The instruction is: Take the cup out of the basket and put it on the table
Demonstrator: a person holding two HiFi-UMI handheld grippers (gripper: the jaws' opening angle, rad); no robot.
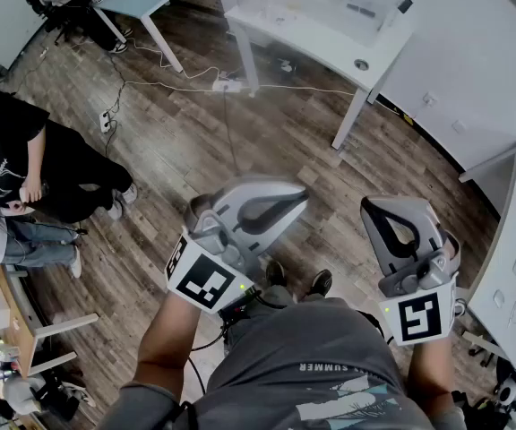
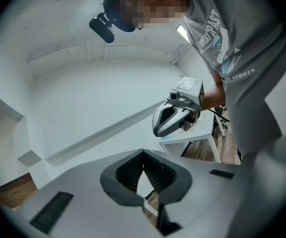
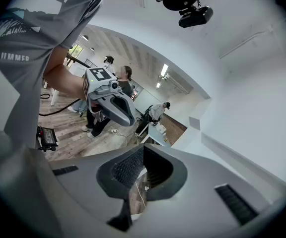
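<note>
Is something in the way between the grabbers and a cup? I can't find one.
No cup or basket shows in any view. The left gripper and right gripper are shut, empty, over wooden floor; blocking can't be judged.

Left gripper [image 2: 143, 151]: the jaws are closed, tips meeting, with nothing between them. It is held level in front of the torso, angled inward toward the other hand.

Right gripper [image 3: 143, 148]: the jaws are closed tip to tip and empty. It is tilted slightly downward and angled inward, so each gripper appears in the other's view.

In the head view both units sit side by side, apart, at waist height. The bare left forearm [image 1: 173, 339] and right forearm [image 1: 433, 374] extend forward from the body. Each marker cube faces up.
</note>
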